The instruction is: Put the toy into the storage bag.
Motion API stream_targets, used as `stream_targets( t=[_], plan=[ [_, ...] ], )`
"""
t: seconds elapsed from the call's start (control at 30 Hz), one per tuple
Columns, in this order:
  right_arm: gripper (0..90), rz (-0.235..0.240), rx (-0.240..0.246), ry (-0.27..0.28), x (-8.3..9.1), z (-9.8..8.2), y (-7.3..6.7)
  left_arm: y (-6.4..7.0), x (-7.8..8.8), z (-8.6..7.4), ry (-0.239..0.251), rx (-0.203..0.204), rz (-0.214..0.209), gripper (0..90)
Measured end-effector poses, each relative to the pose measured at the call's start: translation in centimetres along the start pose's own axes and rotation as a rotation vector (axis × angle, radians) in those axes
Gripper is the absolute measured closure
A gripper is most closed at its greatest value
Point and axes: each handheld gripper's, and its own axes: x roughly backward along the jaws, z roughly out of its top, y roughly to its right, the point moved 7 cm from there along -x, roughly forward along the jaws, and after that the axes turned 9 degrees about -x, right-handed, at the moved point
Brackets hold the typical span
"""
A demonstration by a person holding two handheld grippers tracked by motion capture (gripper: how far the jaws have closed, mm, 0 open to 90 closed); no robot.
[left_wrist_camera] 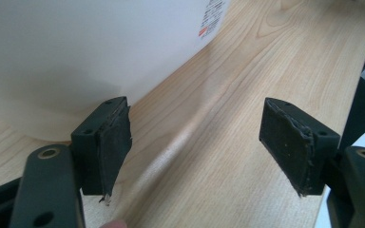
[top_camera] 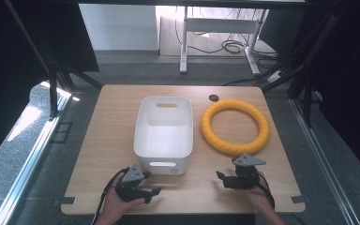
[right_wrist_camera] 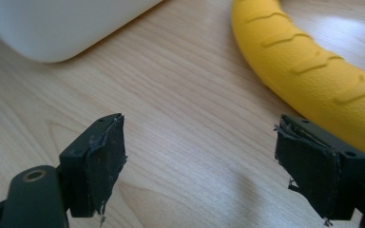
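A light wooden table [top_camera: 103,140] is set on a grey floor [top_camera: 37,154]. A white plastic bin [top_camera: 163,133] is placed in the middle of the table, and a yellow ring [top_camera: 235,126] is laid just to its right, apart from it. The left gripper [top_camera: 147,194] is held near the bin's front corner. The right gripper [top_camera: 221,179] is held near the ring's front edge. Both sets of jaws are spread wide, and nothing is held between them.
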Motion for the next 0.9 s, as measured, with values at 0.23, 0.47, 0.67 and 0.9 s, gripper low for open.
stream_targets(
  t=[0.23,0.47,0.67,0.9],
  plan=[
    [21.1,0.035,0.047,-0.024,-0.1,-0.2,-0.4,-0.1,-0.1,-0.2,-0.008,0.003,-0.002,26.2],
    [26.0,0.074,0.059,-0.002,0.4,0.1,-1.0,0.1,0.0,0.0,-0.003,-0.002,-0.003,26.2],
    [26.8,0.1,0.046,-0.011,0.4,0.0,-0.6,0.0,-0.2,-0.1,-0.008,-0.002,-0.005,26.2],
    [27.0,0.105,0.032,-0.008,1.0,0.3,0.4,0.1,0.0,0.0,-0.004,-0.002,-0.005,26.2]
  ],
)
